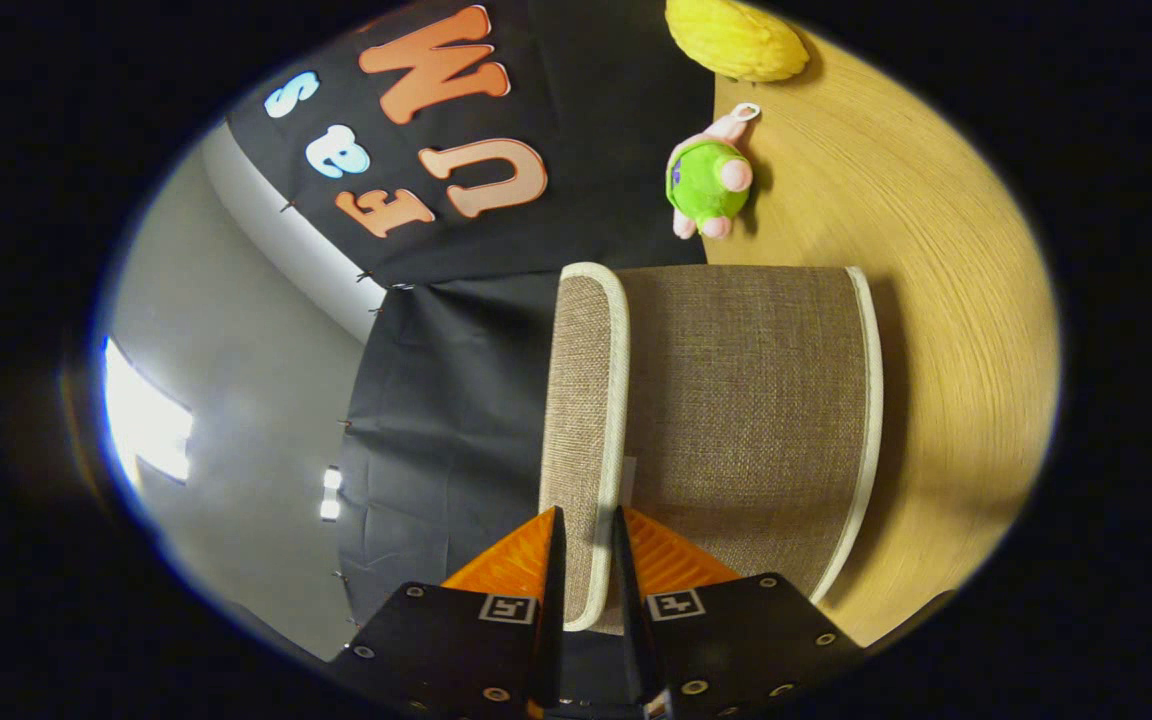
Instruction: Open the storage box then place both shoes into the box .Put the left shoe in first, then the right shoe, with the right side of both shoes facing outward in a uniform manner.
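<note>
A storage box [751, 400] of brown woven fabric with white trim stands on the wooden table [946, 300], and the view is rolled sideways. Its lid [581, 400] is the narrow panel with the white-piped edge that runs straight back toward the fingers. My gripper [588, 518] is shut on that edge, with the white piping pinched between both fingers, one on each face of the lid. The box's broad woven side stretches beyond the fingers. Its inside is hidden.
A small green and pink plush toy [708, 180] lies on the table just past the box. A yellow knobbly object [736, 40] sits farther on. The black cloth wall [456, 400] hangs close behind the lid side.
</note>
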`<state>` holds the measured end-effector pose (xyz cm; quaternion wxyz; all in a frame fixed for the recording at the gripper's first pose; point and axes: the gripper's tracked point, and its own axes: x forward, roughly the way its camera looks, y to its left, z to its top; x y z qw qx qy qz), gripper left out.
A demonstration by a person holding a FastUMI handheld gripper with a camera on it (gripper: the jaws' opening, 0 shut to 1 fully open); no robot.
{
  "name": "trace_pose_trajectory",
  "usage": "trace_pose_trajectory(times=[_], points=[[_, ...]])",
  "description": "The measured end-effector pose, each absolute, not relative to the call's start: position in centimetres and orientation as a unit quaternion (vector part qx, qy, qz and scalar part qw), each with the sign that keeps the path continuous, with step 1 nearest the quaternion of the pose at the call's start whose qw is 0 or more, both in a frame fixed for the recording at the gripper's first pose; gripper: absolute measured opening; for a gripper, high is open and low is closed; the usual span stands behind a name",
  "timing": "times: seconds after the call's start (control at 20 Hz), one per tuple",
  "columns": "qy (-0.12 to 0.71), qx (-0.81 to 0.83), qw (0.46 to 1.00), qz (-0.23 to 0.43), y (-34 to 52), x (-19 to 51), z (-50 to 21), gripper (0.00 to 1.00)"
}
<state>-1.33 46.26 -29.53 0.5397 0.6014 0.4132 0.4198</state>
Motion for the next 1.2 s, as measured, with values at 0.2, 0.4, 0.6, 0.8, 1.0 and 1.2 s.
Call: trace_pose_trajectory(times=[0.2, 0.4, 0.6, 0.8, 1.0, 1.2], points=[[0.369, 0.612, 0.559, 0.421, 47.0, -0.7, -27.5, 0.04], [0.339, 0.602, 0.572, 0.441, 48.0, -0.2, -25.3, 0.0], [0.344, 0.593, 0.575, 0.446, 49.6, 0.2, -24.0, 0.01], [0.312, 0.602, 0.576, 0.457, 49.8, 1.2, -20.1, 0.0], [0.311, 0.565, 0.604, 0.469, 51.9, 1.8, -17.5, 0.0], [0.306, 0.535, 0.623, 0.482, 55.0, 2.2, -13.5, 0.0]])
